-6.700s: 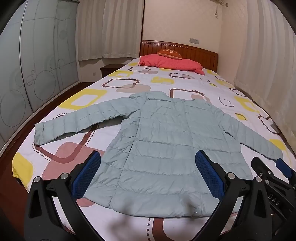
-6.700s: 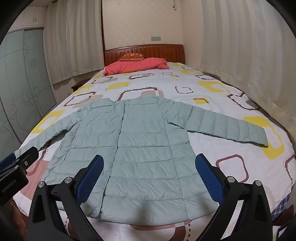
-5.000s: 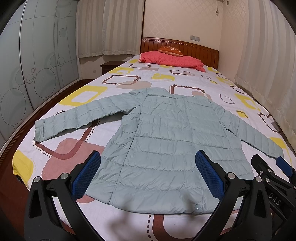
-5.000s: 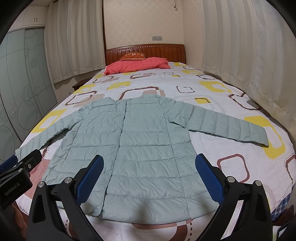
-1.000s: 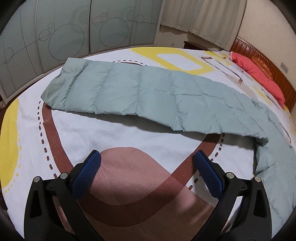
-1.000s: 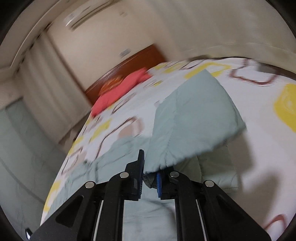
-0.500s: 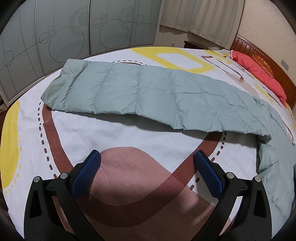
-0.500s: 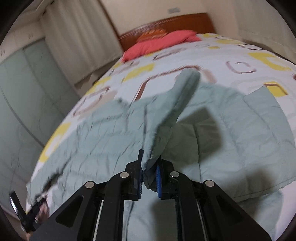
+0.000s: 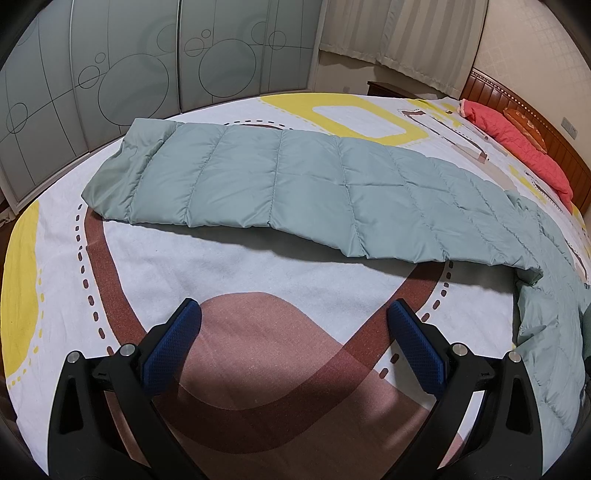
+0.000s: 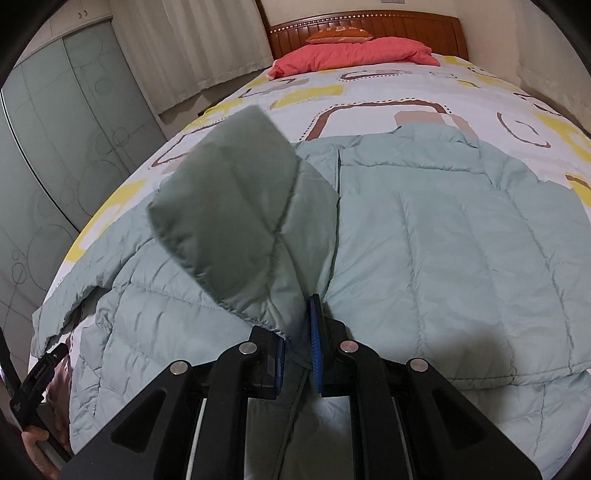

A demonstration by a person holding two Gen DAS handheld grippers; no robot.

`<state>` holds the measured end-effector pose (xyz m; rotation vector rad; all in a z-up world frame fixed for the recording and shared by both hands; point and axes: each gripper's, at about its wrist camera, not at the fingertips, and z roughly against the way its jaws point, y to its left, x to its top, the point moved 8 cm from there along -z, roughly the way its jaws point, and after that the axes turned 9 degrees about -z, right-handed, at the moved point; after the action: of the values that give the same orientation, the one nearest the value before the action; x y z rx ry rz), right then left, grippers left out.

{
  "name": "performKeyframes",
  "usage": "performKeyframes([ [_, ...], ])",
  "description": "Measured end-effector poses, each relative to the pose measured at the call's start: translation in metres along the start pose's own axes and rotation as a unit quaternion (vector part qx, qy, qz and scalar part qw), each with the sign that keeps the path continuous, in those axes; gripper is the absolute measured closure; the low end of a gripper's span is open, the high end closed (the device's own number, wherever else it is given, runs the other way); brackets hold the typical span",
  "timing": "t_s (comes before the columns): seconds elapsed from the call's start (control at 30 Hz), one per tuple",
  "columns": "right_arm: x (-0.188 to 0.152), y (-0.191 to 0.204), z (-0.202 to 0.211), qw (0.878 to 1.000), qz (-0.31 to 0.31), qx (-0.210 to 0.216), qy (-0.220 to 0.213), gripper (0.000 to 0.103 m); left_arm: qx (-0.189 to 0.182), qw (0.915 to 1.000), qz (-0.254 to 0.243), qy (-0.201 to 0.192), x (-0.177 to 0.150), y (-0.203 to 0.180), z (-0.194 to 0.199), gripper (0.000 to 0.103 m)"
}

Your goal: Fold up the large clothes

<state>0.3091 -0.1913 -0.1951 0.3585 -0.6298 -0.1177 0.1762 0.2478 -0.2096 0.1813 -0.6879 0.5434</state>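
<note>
A pale green quilted jacket lies face down on the bed. My right gripper is shut on the cuff of the jacket's right sleeve and holds it folded across the jacket's back, with the cuff end sticking up to the left. In the left wrist view the jacket's left sleeve lies stretched flat on the bed. My left gripper is open and empty, low over the bedsheet a little in front of that sleeve.
The bed has a white sheet with yellow and brown shapes. A red pillow and wooden headboard are at the far end. Frosted wardrobe doors stand beyond the bed's left side. The left gripper's body shows at the lower left.
My right gripper has carried the right sleeve further left and lower across the jacket's back. My left gripper has edged slightly closer to the left sleeve, still open.
</note>
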Motion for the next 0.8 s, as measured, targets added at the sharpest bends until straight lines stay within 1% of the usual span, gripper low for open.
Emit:
performKeyframes([
  [0.07, 0.0, 0.002, -0.001, 1.0, 0.002, -0.003, 0.002, 0.089, 0.0, 1.0, 0.0, 0.0, 0.0, 0.0, 0.0, 0.002],
  [0.1, -0.001, 0.003, -0.001, 1.0, 0.003, -0.005, 0.003, 0.085, 0.0, 1.0, 0.0, 0.0, 0.0, 0.0, 0.0, 0.002],
  [0.17, -0.001, 0.006, 0.001, 1.0, 0.003, 0.0, 0.004, 0.07, 0.0, 1.0, 0.0, 0.0, 0.0, 0.0, 0.0, 0.002],
  [0.2, -0.001, 0.01, 0.002, 1.0, 0.004, 0.003, 0.003, 0.054, 0.0, 1.0, 0.0, 0.0, 0.0, 0.0, 0.0, 0.002],
  [0.23, -0.001, 0.015, 0.004, 1.0, 0.007, 0.004, -0.003, 0.045, 0.0, 1.0, 0.0, 0.0, 0.0, 0.0, 0.0, 0.002],
  [0.27, 0.0, 0.018, 0.005, 1.0, 0.013, 0.004, -0.008, 0.044, 0.0, 1.0, 0.0, 0.0, 0.0, 0.0, 0.0, 0.002],
  [0.43, 0.0, 0.041, -0.001, 0.999, 0.048, -0.002, -0.01, 0.044, 0.0, 1.0, 0.0, 0.0, 0.0, 0.0, 0.0, 0.002],
  [0.57, 0.004, 0.054, -0.016, 0.997, 0.076, -0.022, -0.008, 0.044, 0.0, 1.0, 0.0, 0.0, 0.0, 0.0, 0.0, 0.002],
  [0.6, 0.004, 0.056, -0.02, 0.996, 0.082, -0.026, -0.004, 0.047, 0.0, 1.0, 0.0, 0.0, -0.001, 0.0, 0.0, 0.002],
  [0.63, 0.003, 0.059, -0.024, 0.996, 0.089, -0.031, -0.001, 0.055, 0.0, 1.0, 0.0, 0.0, 0.0, 0.0, 0.0, 0.002],
  [0.67, 0.002, 0.061, -0.029, 0.994, 0.1, -0.037, 0.003, 0.06, 0.0, 1.0, 0.0, 0.0, -0.001, 0.0, 0.0, 0.002],
  [0.7, 0.0, 0.063, -0.032, 0.994, 0.106, -0.039, 0.006, 0.069, 0.001, 1.0, 0.0, 0.0, 0.0, -0.001, 0.0, 0.002],
  [0.73, -0.001, 0.065, -0.035, 0.993, 0.109, -0.039, 0.011, 0.071, 0.001, 1.0, 0.0, 0.0, -0.001, 0.0, 0.0, 0.002],
  [0.8, -0.001, 0.07, -0.039, 0.993, 0.108, -0.032, 0.018, 0.071, 0.001, 1.0, -0.001, -0.001, 0.0, 0.0, 0.0, 0.002],
])
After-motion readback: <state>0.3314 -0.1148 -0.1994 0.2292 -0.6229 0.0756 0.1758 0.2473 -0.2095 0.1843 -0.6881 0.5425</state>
